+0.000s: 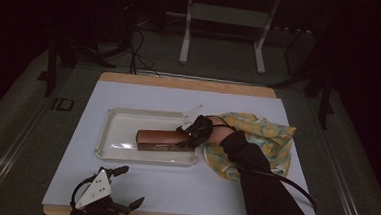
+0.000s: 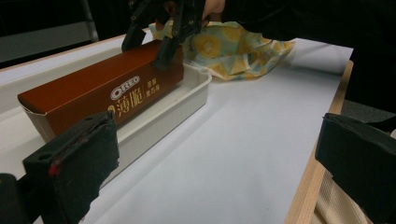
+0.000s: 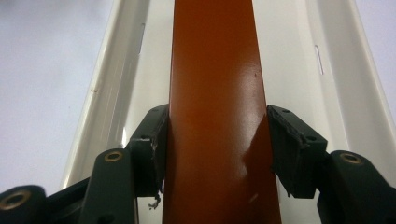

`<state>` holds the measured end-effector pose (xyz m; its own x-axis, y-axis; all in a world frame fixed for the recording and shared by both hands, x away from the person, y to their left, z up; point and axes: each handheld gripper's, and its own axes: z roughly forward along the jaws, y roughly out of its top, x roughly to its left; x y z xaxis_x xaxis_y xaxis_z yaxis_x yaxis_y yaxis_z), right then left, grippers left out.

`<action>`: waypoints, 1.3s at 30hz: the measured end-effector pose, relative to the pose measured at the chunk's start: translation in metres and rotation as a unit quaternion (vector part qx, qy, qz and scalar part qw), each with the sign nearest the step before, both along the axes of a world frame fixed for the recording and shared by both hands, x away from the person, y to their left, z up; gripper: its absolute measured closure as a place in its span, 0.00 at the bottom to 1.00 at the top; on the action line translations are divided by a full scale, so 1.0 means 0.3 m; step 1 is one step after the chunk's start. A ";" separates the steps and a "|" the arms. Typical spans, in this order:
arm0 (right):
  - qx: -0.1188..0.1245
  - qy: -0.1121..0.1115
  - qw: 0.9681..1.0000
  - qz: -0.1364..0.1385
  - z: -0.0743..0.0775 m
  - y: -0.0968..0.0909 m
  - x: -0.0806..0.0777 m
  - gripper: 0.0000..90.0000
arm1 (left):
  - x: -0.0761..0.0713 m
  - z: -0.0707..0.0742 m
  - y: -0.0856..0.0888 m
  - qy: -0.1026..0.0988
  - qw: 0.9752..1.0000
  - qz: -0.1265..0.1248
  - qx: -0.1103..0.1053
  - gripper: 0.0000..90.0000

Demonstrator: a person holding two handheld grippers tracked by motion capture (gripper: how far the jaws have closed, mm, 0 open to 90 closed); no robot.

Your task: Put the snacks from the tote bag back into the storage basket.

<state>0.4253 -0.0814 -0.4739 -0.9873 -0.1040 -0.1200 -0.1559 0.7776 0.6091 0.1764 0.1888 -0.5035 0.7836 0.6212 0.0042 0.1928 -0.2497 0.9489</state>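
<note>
A long brown Oreo box (image 1: 157,139) lies lengthwise over the white tray (image 1: 123,114) in the middle of the table. My right gripper (image 1: 183,137) is shut on the box's right end, one jaw pressed on each long side of the box (image 3: 217,93). Whether the box rests on the tray floor I cannot tell. My left gripper (image 1: 132,186) stands at the table's front left edge, jaws wide open with nothing between them. From there the left gripper (image 2: 219,163) looks at the box (image 2: 102,93), the tray (image 2: 196,88) and the right gripper (image 2: 163,42).
A yellow patterned cloth (image 1: 269,137) lies crumpled right of the tray, under the person's dark sleeve (image 1: 264,187). White paper (image 1: 173,186) covers the wooden tabletop. A metal frame (image 1: 224,19) stands on the floor beyond the table.
</note>
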 end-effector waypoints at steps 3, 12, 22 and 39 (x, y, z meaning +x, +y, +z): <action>-0.005 0.000 1.000 0.000 -0.011 0.003 -0.001 0.48 | -0.001 0.000 0.000 0.000 1.000 0.000 0.000 0.00; -0.011 0.004 1.000 -0.003 -0.030 0.008 0.001 0.47 | -0.001 0.001 0.000 -0.001 1.000 -0.001 -0.003 0.00; -0.005 -0.012 1.000 -0.005 -0.001 0.011 -0.017 0.43 | 0.000 0.000 -0.001 0.000 1.000 -0.003 -0.001 0.00; 0.013 0.023 0.999 -0.034 0.099 -0.028 -0.031 0.30 | 0.004 -0.001 -0.005 0.003 1.000 -0.004 0.001 0.00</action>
